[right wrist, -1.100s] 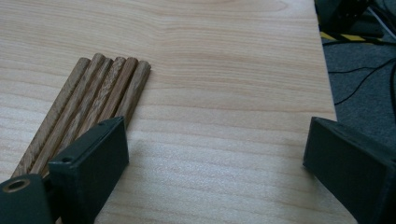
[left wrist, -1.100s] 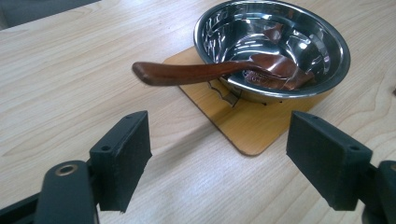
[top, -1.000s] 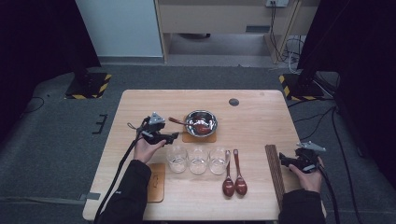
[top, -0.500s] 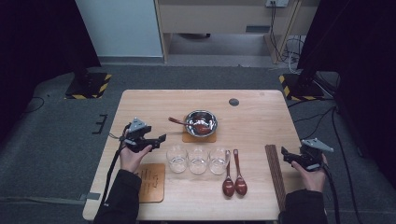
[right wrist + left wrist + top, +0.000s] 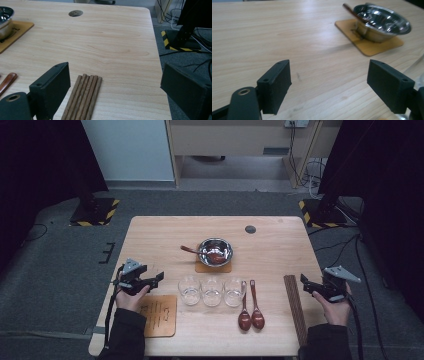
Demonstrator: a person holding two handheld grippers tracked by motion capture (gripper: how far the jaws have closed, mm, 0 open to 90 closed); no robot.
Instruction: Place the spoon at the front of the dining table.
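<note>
Currently left gripper [image 5: 159,279] jaws wide, empty, near table's [image 5: 150,235] left edge. Steel bowl [image 5: 215,252], shiny, brown wooden spoon [image 5: 192,251] propped inside, sits on tan coaster [image 5: 200,268] mid-table. Right gripper [image 5: 306,285] also wide, empty, beside chopstick bundle [image 5: 295,307].

Setting: lab-style recording bay, staged bench.

Light wooden bench [image 5: 280,245] stands alone on grey carpet [image 5: 65,270], flanked by black curtains [image 5: 40,165] and stand bases marked with yellow-black hazard tape [image 5: 95,210]. Loose cables [image 5: 305,165] run along the floor toward a wall socket. Tableware is laid out in tidy rows: glasses [image 5: 212,291], spoons [image 5: 250,312], steel bowl [image 5: 215,252] on a mat.
</note>
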